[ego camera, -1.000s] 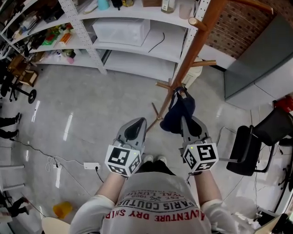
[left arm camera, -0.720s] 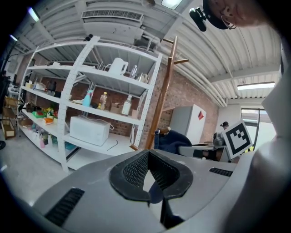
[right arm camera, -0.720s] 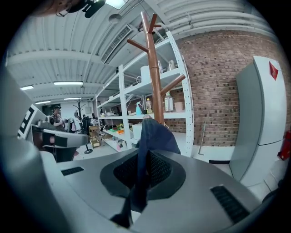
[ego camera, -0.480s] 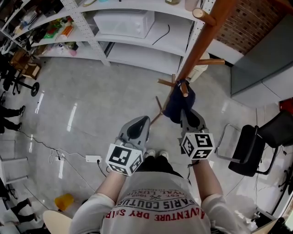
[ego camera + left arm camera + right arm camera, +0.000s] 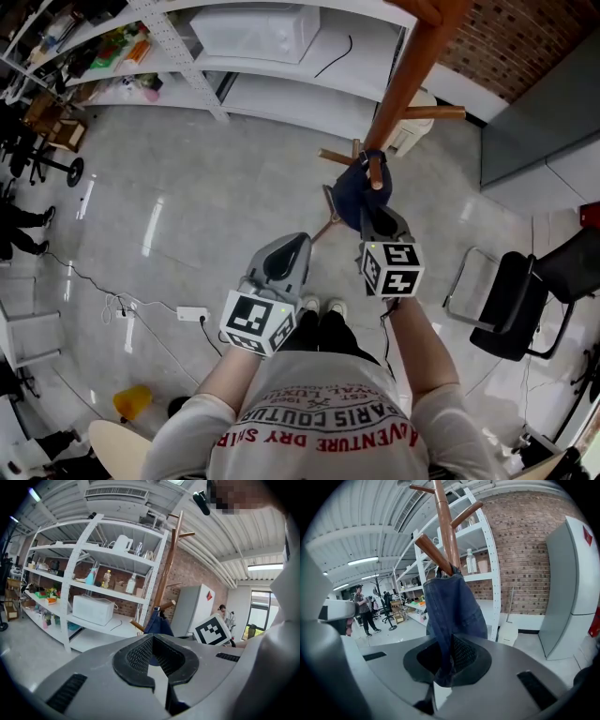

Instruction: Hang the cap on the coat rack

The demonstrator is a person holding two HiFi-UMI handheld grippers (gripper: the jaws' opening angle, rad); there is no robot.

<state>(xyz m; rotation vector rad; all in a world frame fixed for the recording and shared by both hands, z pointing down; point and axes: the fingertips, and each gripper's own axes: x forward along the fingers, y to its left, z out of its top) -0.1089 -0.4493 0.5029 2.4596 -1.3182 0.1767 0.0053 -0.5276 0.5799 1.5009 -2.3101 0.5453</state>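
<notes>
A dark blue cap point(image 5: 352, 195) hangs against the wooden coat rack point(image 5: 405, 82), with one low peg point(image 5: 376, 172) poking out through its top. My right gripper point(image 5: 375, 217) is just below the peg and shut on the cap's lower edge. In the right gripper view the cap point(image 5: 451, 605) drapes down from the peg point(image 5: 433, 552) into the right gripper point(image 5: 443, 667). My left gripper point(image 5: 291, 246) is lower and to the left, shut, with nothing in it. In the left gripper view the cap point(image 5: 158, 625) and the rack point(image 5: 165, 569) show beyond the left gripper point(image 5: 157, 665).
White metal shelving point(image 5: 281, 70) with a white box point(image 5: 258, 33) stands behind the rack. A black chair point(image 5: 511, 305) is at the right and a grey cabinet point(image 5: 544, 103) at the far right. A power strip point(image 5: 192, 313) with cables lies on the glossy floor.
The right gripper has lifted the cap up and forward to the rack. The peg that was beside the cap now pokes through its top. The left gripper has stayed about where it was.
</notes>
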